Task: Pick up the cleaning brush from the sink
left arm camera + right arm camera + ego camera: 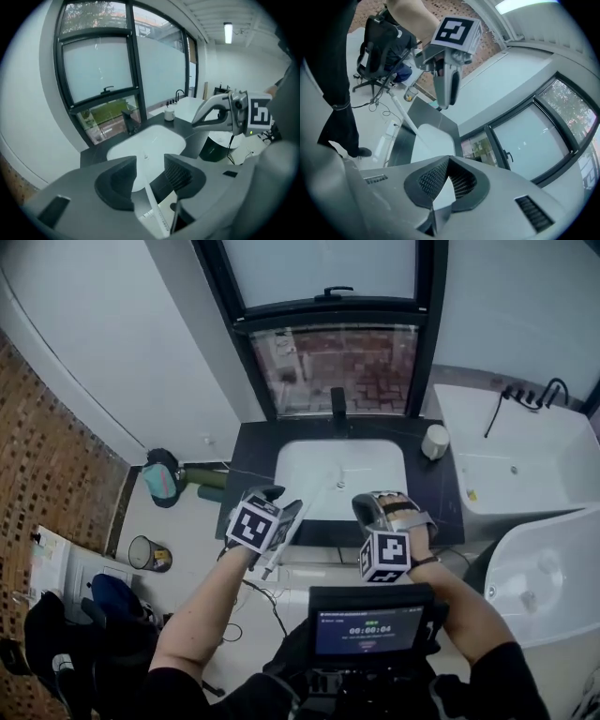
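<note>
The cleaning brush shows as a long white handle slanting from the white sink out over the counter's front edge; its head is not clear. My left gripper hangs over that front edge, open, and the handle runs through the gap between its jaws without either pad pressing on it. Beside it to the right, my right gripper hovers at the sink's front rim, its fingertips met with nothing between them. In the right gripper view the handle slants below the left gripper.
A black faucet stands behind the basin on the black countertop, with a white cup at its right end. A bathtub lies to the right. On the floor to the left are a small bin and bags.
</note>
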Demonstrator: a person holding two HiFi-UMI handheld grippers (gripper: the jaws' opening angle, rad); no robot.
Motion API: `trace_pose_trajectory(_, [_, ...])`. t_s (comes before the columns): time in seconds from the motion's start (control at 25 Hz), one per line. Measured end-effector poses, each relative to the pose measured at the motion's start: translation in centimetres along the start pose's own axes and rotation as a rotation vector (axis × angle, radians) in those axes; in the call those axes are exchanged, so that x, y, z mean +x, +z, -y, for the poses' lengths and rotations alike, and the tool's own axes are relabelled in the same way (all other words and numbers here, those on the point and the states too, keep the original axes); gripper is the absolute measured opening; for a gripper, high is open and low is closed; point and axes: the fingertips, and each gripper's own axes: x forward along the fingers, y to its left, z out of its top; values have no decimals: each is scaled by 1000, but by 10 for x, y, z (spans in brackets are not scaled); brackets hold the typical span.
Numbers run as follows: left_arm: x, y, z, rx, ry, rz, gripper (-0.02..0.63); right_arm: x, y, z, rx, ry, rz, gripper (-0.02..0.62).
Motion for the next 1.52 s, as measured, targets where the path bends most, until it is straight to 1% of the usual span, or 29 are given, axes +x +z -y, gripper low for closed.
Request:
trace_pose_trajectory(0.12, [76, -23, -27, -29, -41, -109, 199, 48, -27, 27, 61, -8, -18, -14])
trace_pose_trajectory(0.2, [121, -41, -40, -55, -66, -178, 199, 74, -42, 33, 87, 6, -28, -14])
trace_pose_trajectory(0.28, [164, -56, -49, -102, -85, -243, 241, 98, -59, 39, 97, 22, -26, -14])
trace_pose_trajectory(0.32, [185, -60, -55, -130, -88, -274, 241, 111, -69, 45, 104, 28, -24, -14])
trace_pose_trajectory(0.4, [223, -71, -67, -177, -77, -337, 241, 137, -89, 55, 125, 44, -18, -14])
trace_pose_trajectory(0.52, [267, -93, -77, -192, -37, -446, 241, 169, -117, 60, 148, 85, 2, -14])
trace_pose_trajectory(0.6, [300, -91, -81, -205, -45, -457, 241, 189, -135, 69, 157, 101, 15, -14])
trace_pose_trajectory(0.72, [327, -105, -94, -227, -6, -540, 241, 216, -148, 74, 185, 123, 29, -14])
trace_pose_trajectory(0.8, [344, -111, -98, -222, -10, -547, 241, 232, -150, 71, 191, 144, 29, -14])
trace_pose_trajectory(0.92, [367, -111, -107, -237, -17, -522, 241, 257, -159, 70, 191, 155, 1, -14])
trace_pose_trajectory(1.0, [378, -113, -118, -234, -37, -526, 241, 275, -161, 71, 209, 163, -25, -14])
trace_pose_trajectory(1.08, [390, -113, -129, -220, -60, -521, 241, 293, -161, 69, 194, 180, -44, -14])
trace_pose_trajectory(1.2, [406, -119, -132, -223, -87, -529, 241, 314, -168, 67, 199, 193, -65, -14])
trace_pose_trajectory(1.28, [420, -111, -131, -202, -113, -485, 241, 322, -173, 68, 215, 191, -73, -14])
trace_pose_trajectory(1.36, [427, -105, -136, -192, -115, -473, 236, 326, -174, 71, 210, 191, -82, -14])
trace_pose_trajectory(1.4, [428, -105, -140, -190, -113, -480, 192, 329, -173, 70, 199, 194, -88, -14])
trace_pose_trajectory(1.44, [428, -107, -142, -190, -112, -487, 167, 332, -172, 68, 188, 201, -95, -14])
trace_pose_trajectory(1.52, [430, -109, -141, -203, -110, -492, 78, 336, -174, 60, 194, 222, -109, -14])
